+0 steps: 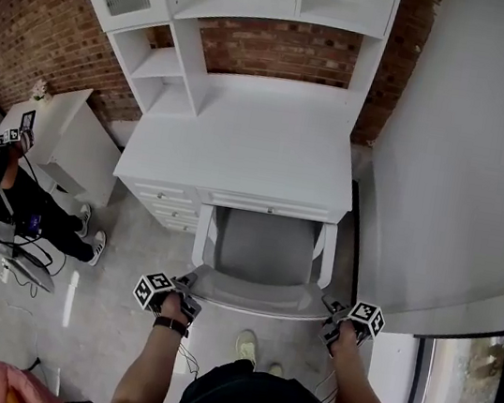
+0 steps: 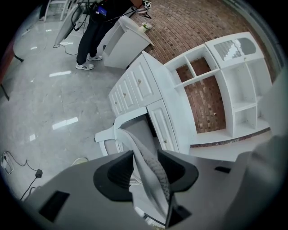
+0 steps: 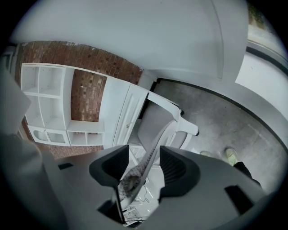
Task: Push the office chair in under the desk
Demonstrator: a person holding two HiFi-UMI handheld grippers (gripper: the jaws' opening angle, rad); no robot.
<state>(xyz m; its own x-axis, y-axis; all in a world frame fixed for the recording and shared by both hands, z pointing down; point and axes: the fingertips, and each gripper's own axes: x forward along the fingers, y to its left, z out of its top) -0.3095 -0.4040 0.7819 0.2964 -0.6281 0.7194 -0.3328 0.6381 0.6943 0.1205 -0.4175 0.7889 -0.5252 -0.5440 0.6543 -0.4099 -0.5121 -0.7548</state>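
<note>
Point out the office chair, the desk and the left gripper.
office chair [image 1: 264, 245], head view, on its grey seat.
desk [image 1: 252, 141], head view, on its bare white top.
left gripper [image 1: 190, 283], head view, between its fingertips.

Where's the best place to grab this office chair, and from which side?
Take the office chair by its backrest's top edge, left gripper and right gripper at its corners, from behind, opposite the desk. That edge is thin enough for the jaws, and the chair already faces the desk's opening, so a push should go straight in.
</note>
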